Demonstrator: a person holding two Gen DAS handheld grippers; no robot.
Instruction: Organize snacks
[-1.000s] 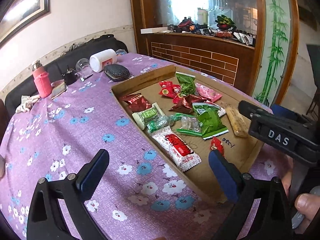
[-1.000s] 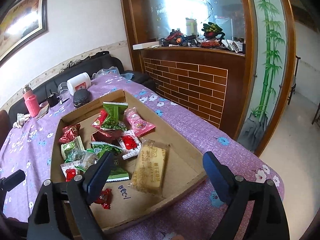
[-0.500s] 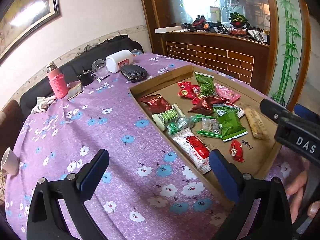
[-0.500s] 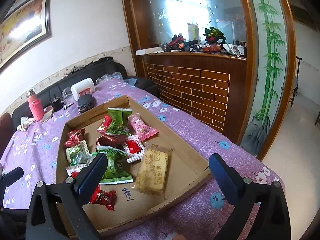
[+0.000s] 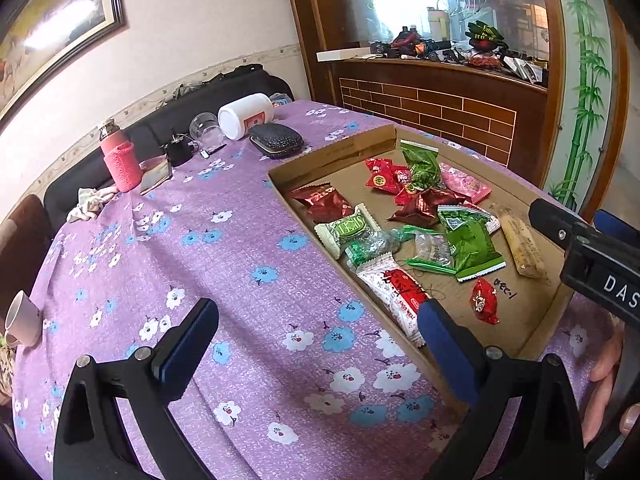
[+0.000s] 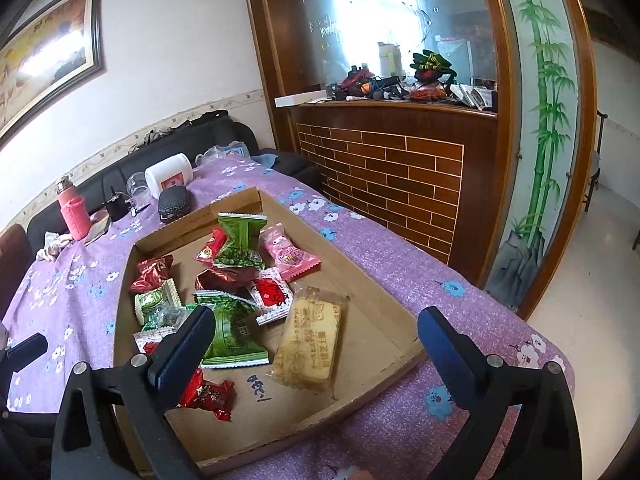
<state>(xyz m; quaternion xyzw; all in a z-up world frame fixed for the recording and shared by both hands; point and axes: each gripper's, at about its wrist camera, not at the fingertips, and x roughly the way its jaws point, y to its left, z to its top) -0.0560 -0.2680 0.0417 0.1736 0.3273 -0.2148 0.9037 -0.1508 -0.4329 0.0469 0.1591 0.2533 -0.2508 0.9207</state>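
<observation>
— Where are the snacks, and what are you holding?

— Nothing. My left gripper (image 5: 316, 340) and right gripper (image 6: 308, 340) both hang with jaws spread wide and empty. The snacks lie loose in the shallow cardboard tray (image 6: 280, 204) on the purple floral tablecloth (image 5: 200, 260), piled mostly toward its left and far side.

— How will they handle?

— I'd judge them light, crinkly and slippery. The biscuit pack (image 6: 310, 340) looks stiff but crumbly, so I'd pinch it across its width, gently. The small red candy (image 5: 485, 300) I'd take by its twisted end.

— Do the views differ?

— My left view shows the white-and-red packet (image 5: 394, 292) along the tray's left wall, and a mug (image 5: 22, 320) at the table's left edge. My right view shows the tray's bare right half.
</observation>
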